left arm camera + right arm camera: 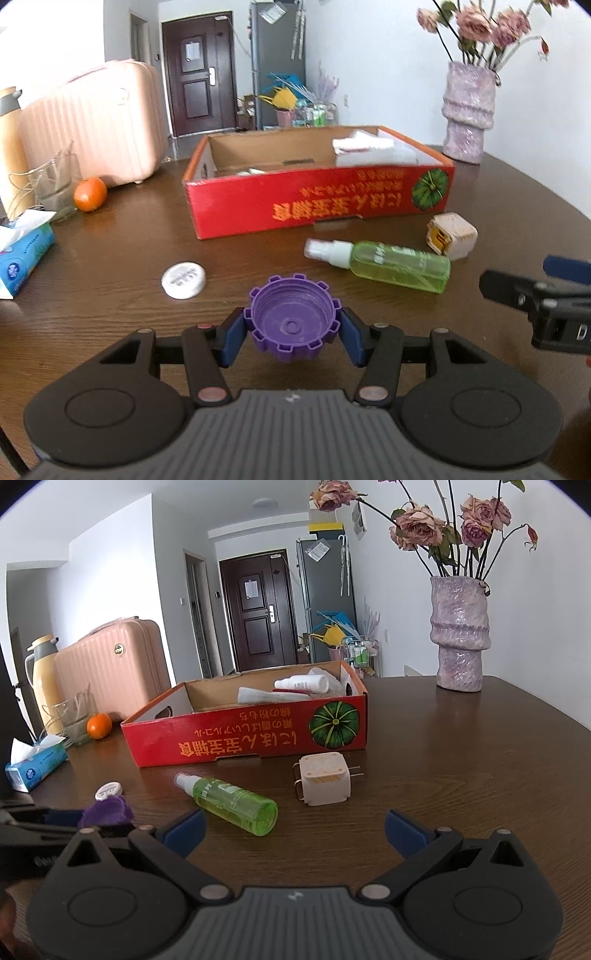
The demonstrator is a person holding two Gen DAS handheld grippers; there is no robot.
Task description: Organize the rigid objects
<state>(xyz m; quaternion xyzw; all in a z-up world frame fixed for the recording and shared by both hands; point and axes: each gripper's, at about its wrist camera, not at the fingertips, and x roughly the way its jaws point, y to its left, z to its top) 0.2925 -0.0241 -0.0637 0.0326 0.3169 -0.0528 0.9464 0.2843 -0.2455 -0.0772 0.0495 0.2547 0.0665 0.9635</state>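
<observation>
My left gripper [293, 334] is shut on a purple ribbed cap [291, 314], its blue pads pressing both sides, hollow side facing up. In the right wrist view the cap [107, 810] shows as a purple blur at the far left. My right gripper [293, 830] stands open over bare table, just short of a green spray bottle [234, 803] lying on its side and a white plug adapter [325, 779]. A small white round lid [183, 279] lies left of the cap. Behind them stands the red cardboard box [321, 199], holding white bottles and packets.
A purple vase [460, 635] with dried roses stands at the back right. At the left are a tissue pack [22, 254], an orange [90, 194], a glass [55, 181], a yellow thermos [44, 679] and a pink suitcase [99, 122]. The round table's edge [554, 709] curves at right.
</observation>
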